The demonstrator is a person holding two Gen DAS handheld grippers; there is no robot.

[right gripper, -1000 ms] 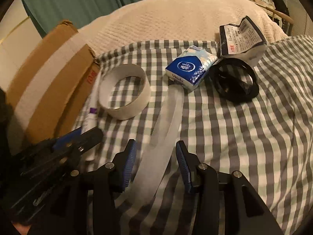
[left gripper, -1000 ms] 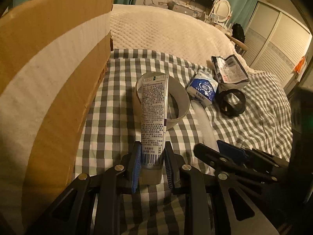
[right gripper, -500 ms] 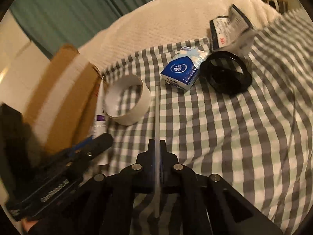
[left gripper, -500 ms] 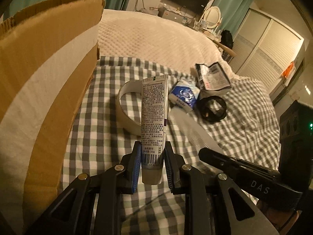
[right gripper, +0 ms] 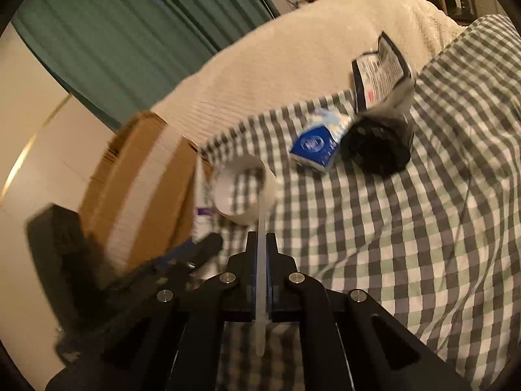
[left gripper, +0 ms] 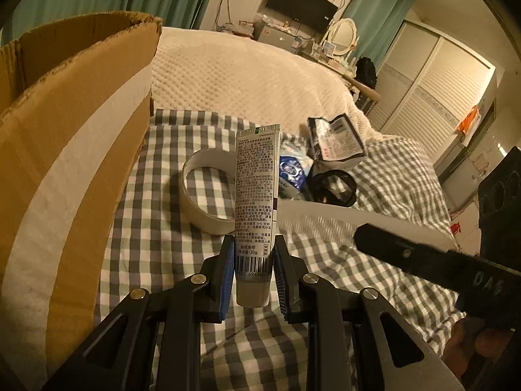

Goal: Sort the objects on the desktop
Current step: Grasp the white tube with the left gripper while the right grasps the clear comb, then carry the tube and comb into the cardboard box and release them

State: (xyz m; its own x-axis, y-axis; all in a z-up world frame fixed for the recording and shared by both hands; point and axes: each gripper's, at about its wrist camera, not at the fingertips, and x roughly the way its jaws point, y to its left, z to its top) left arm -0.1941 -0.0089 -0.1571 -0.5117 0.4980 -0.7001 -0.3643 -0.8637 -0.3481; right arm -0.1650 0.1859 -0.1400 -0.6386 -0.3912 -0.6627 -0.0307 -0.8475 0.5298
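My left gripper is shut on a grey toothpaste tube, held upright above the checked cloth. My right gripper is shut on a flat translucent plastic strip, seen edge-on; the strip also shows in the left wrist view, lifted off the cloth. A white tape roll, a blue tissue pack, a black ring and a black-and-white pouch lie on the cloth. In the right wrist view the tape roll, tissue pack and black ring show too.
A tall open cardboard box stands at the left, close to my left gripper; it also shows in the right wrist view. A cream bedspread lies behind the checked cloth. Wardrobe doors are at the far right.
My right gripper closed on the plastic strip and lifted it off the cloth. My left gripper rose with the toothpaste tube still in it, so the box rim sits lower in view.
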